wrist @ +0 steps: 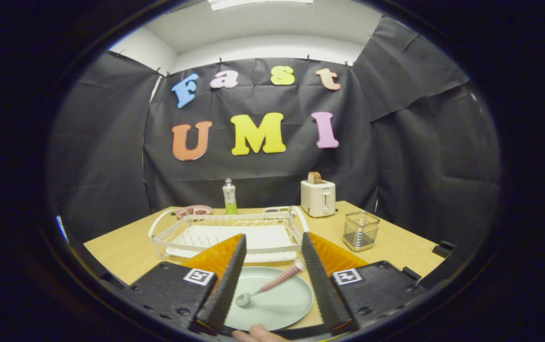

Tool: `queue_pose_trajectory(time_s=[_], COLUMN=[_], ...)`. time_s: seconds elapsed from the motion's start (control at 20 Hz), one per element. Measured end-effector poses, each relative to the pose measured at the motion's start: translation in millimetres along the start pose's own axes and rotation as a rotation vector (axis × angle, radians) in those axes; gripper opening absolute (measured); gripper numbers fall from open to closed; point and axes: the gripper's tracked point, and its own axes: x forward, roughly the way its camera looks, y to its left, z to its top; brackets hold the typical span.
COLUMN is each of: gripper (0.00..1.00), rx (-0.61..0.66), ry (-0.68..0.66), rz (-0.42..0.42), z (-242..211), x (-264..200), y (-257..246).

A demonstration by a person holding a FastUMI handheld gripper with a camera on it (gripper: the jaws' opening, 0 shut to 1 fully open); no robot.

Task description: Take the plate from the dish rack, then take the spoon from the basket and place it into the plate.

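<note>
Beyond my claw (272, 247) I see the white dish rack (227, 232), with a toaster (318, 198), a green bottle (229, 197) and a wire basket (360, 231) further around it on the tabletop (396, 242). My claw's fingers stand wide apart, gripping nothing, angled down over the pale green plate (277, 304). The spoon (267, 287) lies in the plate between them, against the booth's black cloth wall.

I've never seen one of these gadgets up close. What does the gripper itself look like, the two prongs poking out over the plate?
The gripper has two long black fingers with finely ribbed inner faces, tapering to points. Each is backed by a ridged orange wedge and fixed to a black block bearing a small square black-and-white marker. The fingers stand apart, open, over the pale green plate with the spoon on it.
</note>
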Motion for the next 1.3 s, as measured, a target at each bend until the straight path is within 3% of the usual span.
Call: queue_pose_trajectory(time_s=[0.05, 0.3, 0.6, 0.75, 0.95, 1.15, 1.3], gripper=[0.96, 1.0, 1.0, 1.0, 1.0, 1.0, 1.0], rx=[-0.001, -0.033, -0.054, -0.019, -0.017, 0.012, 0.017], ry=[0.0, 0.009, -0.001, 0.055, 0.042, 0.07, 0.056], rz=[0.007, 0.006, 0.011, 0.068, 0.03, 0.067, 0.049], z=[6, 28, 52, 46, 54, 53, 58], x=[-6, -31, -64, -77, -82, -85, -86], y=[-3, -18, -24, -16, -32, -29, -38])
